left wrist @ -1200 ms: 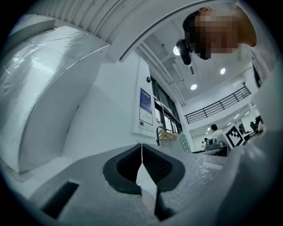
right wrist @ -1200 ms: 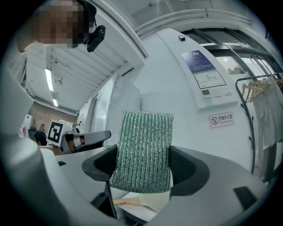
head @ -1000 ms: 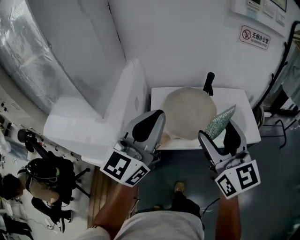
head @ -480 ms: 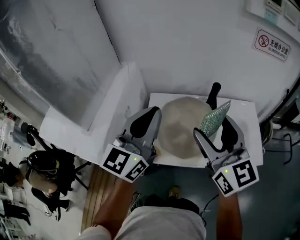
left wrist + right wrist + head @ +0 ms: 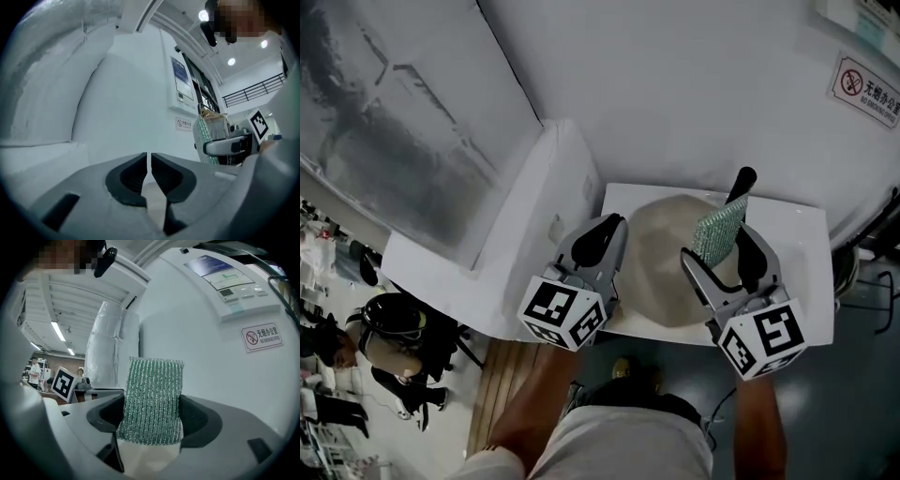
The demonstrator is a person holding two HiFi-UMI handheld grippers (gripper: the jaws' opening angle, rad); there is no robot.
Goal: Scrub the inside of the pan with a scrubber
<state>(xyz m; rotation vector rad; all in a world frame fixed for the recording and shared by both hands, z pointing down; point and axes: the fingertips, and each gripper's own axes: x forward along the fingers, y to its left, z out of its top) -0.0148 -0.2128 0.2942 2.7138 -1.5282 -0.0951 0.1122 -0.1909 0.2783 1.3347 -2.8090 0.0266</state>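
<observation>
A pan [image 5: 656,272] with a pale cream inside and a black handle [image 5: 741,183] lies on a white table [image 5: 806,281]. My right gripper [image 5: 719,251] hovers over the pan's right half, shut on a green glittery scrubber [image 5: 719,228] that stands up between its jaws. In the right gripper view the scrubber [image 5: 152,401] fills the gap between the pads, with the pan's cream surface [image 5: 147,460] below. My left gripper [image 5: 605,234] is shut with nothing in it, at the pan's left rim. In the left gripper view its jaws [image 5: 149,161] nearly touch, and the scrubber [image 5: 202,140] shows to the right.
A white sloped cabinet [image 5: 534,216] adjoins the table on the left. A white wall with a red-and-white sign [image 5: 867,89] rises right behind the pan. People [image 5: 389,352] are on the floor far below left.
Both grippers have moved forward and lower, from the table's near edge to over the pan. The scrubber now sits over the pan near the handle. The left jaws stay shut.
</observation>
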